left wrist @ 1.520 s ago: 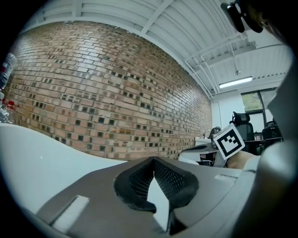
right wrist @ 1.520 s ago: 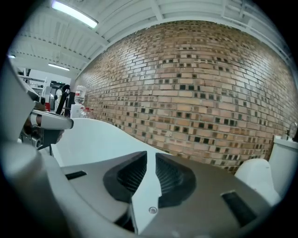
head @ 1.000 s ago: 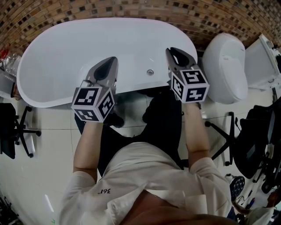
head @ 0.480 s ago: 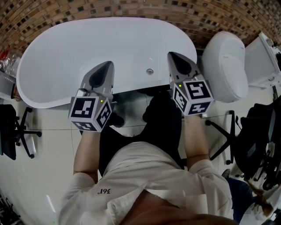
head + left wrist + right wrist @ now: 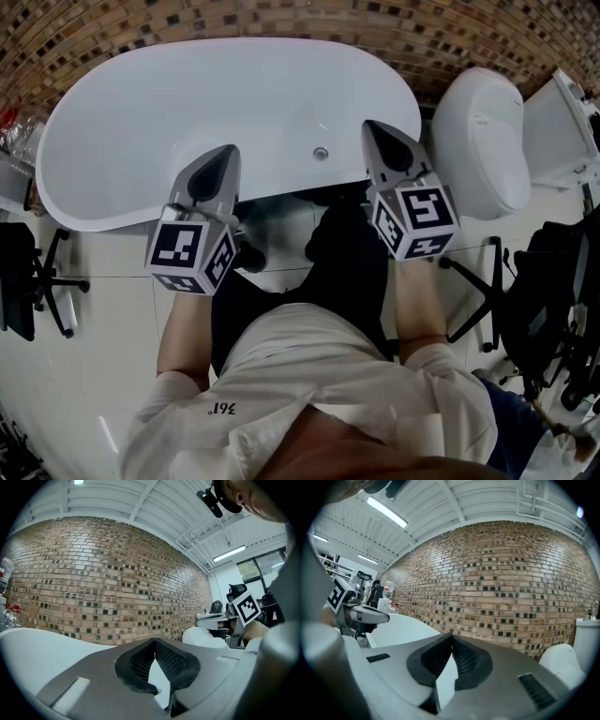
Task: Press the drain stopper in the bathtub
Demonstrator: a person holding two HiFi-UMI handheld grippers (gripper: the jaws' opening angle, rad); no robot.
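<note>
One bathtub point(image 5: 141, 122) holds one drain stopper point(image 5: 321, 153); left claw point(image 5: 230, 151), right claw point(image 5: 369, 126) both closed.

One bathtub point(image 5: 141, 112), one drain stopper point(image 5: 321, 153) and one toilet point(image 5: 478, 141) are counted, with a left gripper point(image 5: 225, 155), a right gripper point(image 5: 375, 131) and possibly three chairs point(image 5: 37, 272).

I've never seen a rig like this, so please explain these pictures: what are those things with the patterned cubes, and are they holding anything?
There is no robot here: a person holds a two-jaw gripper in each hand, and the cubes are part of them. The head view comes from a camera on the person's head, looking down at the left gripper and right gripper over a white bathtub. The small round drain stopper sits in the tub between them, untouched. A toilet stands at the right. The two gripper views come from a camera on each gripper, looking along its jaws toward a brick wall. Both pairs of jaws are shut and empty.
</note>
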